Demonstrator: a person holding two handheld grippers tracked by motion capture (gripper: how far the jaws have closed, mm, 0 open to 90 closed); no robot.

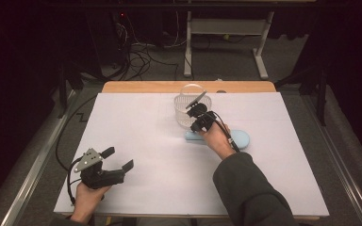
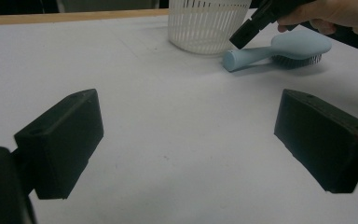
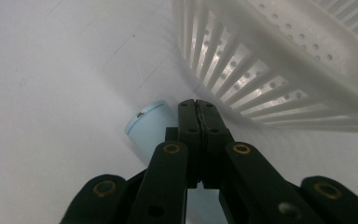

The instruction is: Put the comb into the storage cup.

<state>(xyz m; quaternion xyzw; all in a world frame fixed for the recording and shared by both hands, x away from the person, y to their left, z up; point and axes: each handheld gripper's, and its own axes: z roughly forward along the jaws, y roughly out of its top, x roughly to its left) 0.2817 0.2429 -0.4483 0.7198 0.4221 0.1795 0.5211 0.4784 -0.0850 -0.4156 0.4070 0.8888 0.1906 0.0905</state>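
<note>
While the right gripper [image 1: 199, 117] is hovering with its jaws pressed together on nothing, its tips are sitting just above the handle end of the light blue hairbrush [image 2: 279, 50], which is lying bristles down on the white table cover [image 1: 136, 136], right of centre and just in front of the white slotted basket [image 1: 192, 109]. The left gripper [image 1: 120, 159] is resting near the front left corner, its jaws standing wide apart and empty, well away from both things. Risk one: with the jaws together, a descent is likely to be pushing the handle rather than gripping it, so the brush may be skidding or spinning on the smooth cover. Risk two: the basket is standing very close behind the tips, so opening or swinging here may be nudging or tipping it. Risk three: the rounded handle may be slipping from a hold taken too near its end.
</note>
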